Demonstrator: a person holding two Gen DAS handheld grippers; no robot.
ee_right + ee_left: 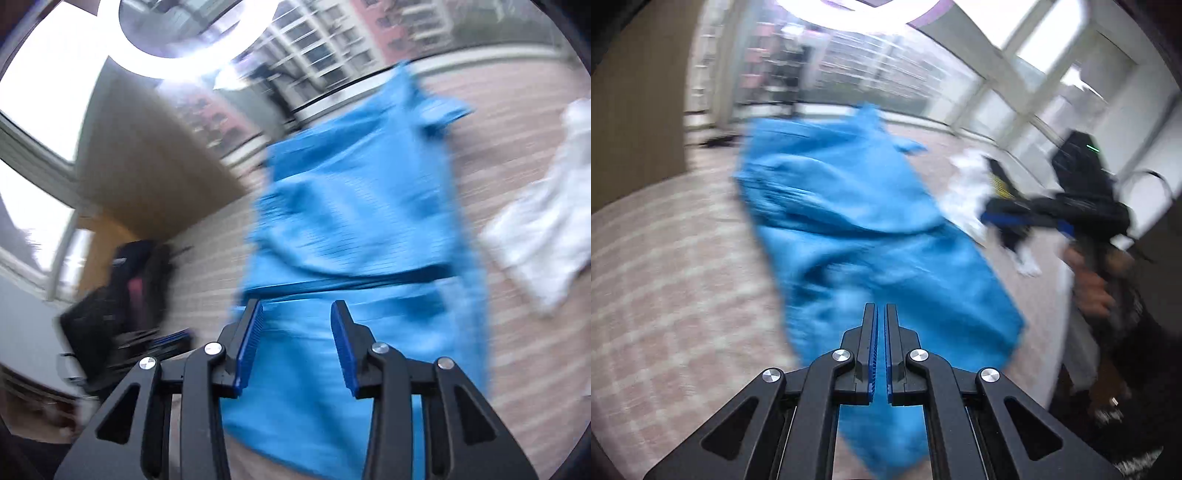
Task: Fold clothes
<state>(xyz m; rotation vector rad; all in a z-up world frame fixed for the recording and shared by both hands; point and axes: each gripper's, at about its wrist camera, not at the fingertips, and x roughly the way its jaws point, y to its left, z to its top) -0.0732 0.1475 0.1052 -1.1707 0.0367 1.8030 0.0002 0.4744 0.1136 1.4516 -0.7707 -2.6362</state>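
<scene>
A: Left wrist view. The left gripper [881, 314] is seen with jaws pressed almost together; only a thin slit is left. Whether cloth is pinched cannot be told. The blue garment [857, 229] is spread lengthwise on the checked bench [665, 277], running from under the jaws toward the window. The right gripper [993, 218] is noted off to the right, near a white cloth [964, 184]. Heavy blur is recorded.

B: Right wrist view. The right gripper [297, 314] is shown with jaws spread, nothing between them, poised over the near end of the blue garment [351, 221]. A crosswise crease is seen just beyond the jaws. The white cloth [546, 229] lies apart, at right.

A: Risk, judged: if the fold is made at this speed, layers could be dragged askew.

B: Also, should only the top layer be caught, an uneven fold would be expected.
</scene>
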